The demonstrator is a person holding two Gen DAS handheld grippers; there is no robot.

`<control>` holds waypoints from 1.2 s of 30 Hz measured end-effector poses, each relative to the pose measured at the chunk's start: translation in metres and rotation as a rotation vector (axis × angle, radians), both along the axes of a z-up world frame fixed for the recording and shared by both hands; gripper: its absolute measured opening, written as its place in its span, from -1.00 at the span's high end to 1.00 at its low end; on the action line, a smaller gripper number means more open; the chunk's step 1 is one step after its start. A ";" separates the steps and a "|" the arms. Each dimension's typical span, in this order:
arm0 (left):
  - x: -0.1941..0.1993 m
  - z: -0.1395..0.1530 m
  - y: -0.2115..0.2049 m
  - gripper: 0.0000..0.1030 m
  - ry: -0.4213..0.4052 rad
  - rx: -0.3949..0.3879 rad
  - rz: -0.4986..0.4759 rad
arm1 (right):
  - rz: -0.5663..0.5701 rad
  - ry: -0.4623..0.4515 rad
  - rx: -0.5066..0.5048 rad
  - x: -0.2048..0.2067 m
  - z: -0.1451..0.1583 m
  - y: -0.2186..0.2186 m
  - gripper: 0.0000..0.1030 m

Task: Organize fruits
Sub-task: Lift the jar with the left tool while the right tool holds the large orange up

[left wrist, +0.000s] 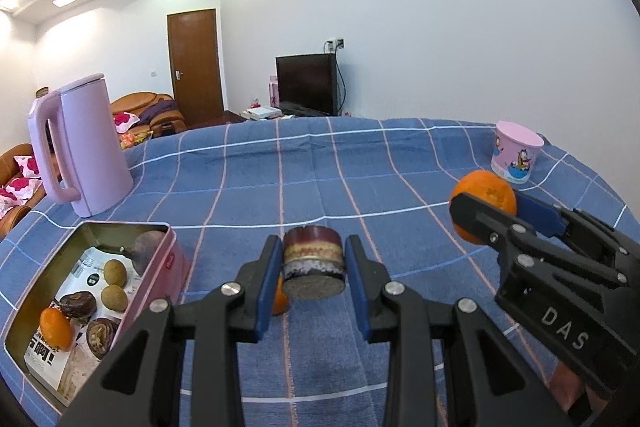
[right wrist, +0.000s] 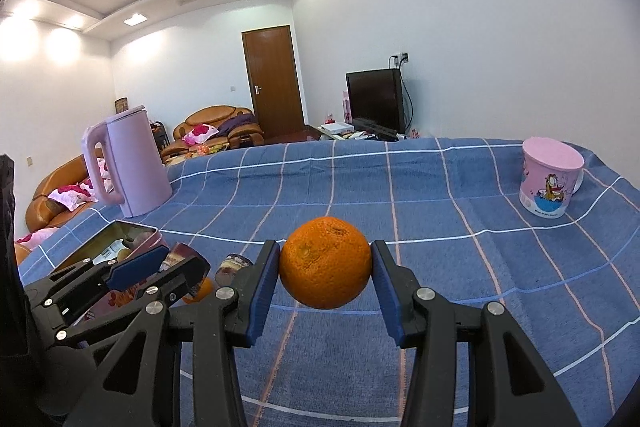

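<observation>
My left gripper [left wrist: 313,267] is shut on a round layered cake-like piece [left wrist: 314,261], dark red on top, held just above the blue checked cloth. A small orange fruit [left wrist: 280,297] lies under its left finger. My right gripper [right wrist: 325,263] is shut on a large orange [right wrist: 325,262] and holds it above the cloth; it also shows in the left wrist view [left wrist: 484,211]. An open pink tin [left wrist: 158,269] at the left holds several small fruits, among them an orange one [left wrist: 55,329] and two green-brown ones [left wrist: 114,285].
A lilac kettle [left wrist: 86,147] stands behind the tin at the left. A pink cartoon cup [left wrist: 516,157] with a lid stands at the far right of the table. Another small layered piece [right wrist: 234,267] lies near the tin. Sofas, a door and a TV are beyond the table.
</observation>
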State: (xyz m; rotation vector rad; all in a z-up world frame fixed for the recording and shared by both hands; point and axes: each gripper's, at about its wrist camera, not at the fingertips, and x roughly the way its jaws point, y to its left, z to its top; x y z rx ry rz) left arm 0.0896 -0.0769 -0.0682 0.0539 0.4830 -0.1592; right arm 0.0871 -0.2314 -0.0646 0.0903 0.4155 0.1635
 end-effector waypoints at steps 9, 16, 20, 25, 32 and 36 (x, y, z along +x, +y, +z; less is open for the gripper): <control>-0.007 0.004 0.002 0.34 -0.047 0.000 0.013 | -0.009 -0.041 -0.012 -0.007 0.003 0.001 0.06; -0.013 0.006 0.004 0.34 -0.072 -0.005 0.024 | -0.012 -0.069 -0.026 -0.013 0.005 0.003 0.06; -0.016 0.007 0.004 0.34 -0.088 -0.004 0.030 | -0.012 -0.078 -0.026 -0.014 0.006 0.004 0.06; -0.020 0.008 0.004 0.34 -0.105 -0.003 0.036 | -0.013 -0.091 -0.034 -0.017 0.006 0.005 0.06; -0.027 0.010 0.004 0.34 -0.139 0.010 0.043 | -0.011 -0.117 -0.045 -0.021 0.008 0.008 0.06; -0.029 0.011 0.008 0.34 -0.149 0.004 0.053 | -0.012 -0.124 -0.047 -0.023 0.008 0.008 0.06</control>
